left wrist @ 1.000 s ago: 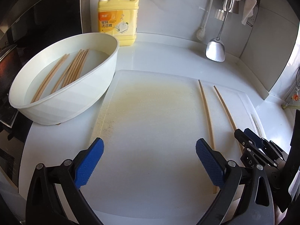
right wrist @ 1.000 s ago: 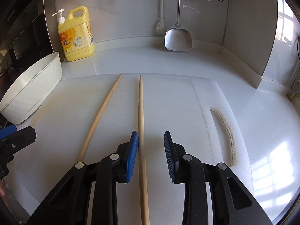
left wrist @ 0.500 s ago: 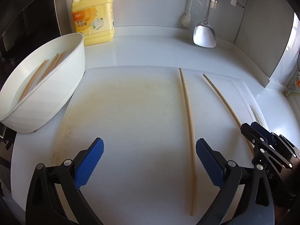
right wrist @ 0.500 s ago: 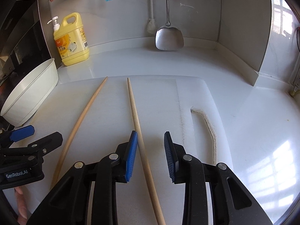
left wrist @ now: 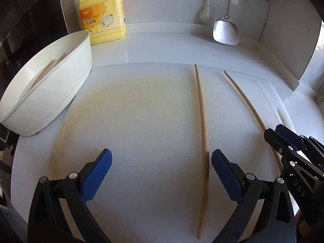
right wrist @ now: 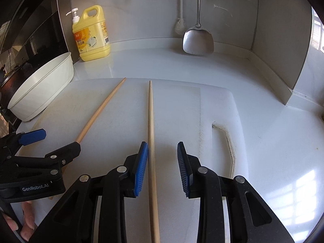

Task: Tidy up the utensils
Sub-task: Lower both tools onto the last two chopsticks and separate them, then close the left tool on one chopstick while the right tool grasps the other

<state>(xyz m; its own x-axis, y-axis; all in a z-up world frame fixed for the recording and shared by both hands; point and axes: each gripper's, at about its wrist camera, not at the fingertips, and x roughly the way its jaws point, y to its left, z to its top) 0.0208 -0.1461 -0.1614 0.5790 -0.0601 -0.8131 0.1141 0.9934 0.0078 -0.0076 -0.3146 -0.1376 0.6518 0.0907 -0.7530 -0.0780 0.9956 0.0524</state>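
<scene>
Two wooden chopsticks are lying on the white cutting board (left wrist: pixel 141 111), pointing away toward the back wall and well apart from each other. The left chopstick (left wrist: pixel 203 133) is lying between the pads of the left gripper (left wrist: pixel 162 172), whose jaws are standing wide apart; it is sitting just beside the right-hand pad (left wrist: pixel 224 174), though contact cannot be confirmed. The right chopstick (right wrist: pixel 150 133) is running between the fingers of the right gripper (right wrist: pixel 162 166), whose jaws are standing at a narrow gap without closing on it; it is lying close against the left pad (right wrist: pixel 141 168), with clear space to the other pad. More chopsticks (left wrist: pixel 46 70) are resting inside the white basin (left wrist: pixel 60 93) at the board's left edge. A yellow detergent bottle (left wrist: pixel 102 14) is standing behind the basin, and a metal spatula (left wrist: pixel 225 30) is hanging against the back wall. A thumb (right wrist: pixel 28 218) is showing beneath the left gripper in the right wrist view.
</scene>
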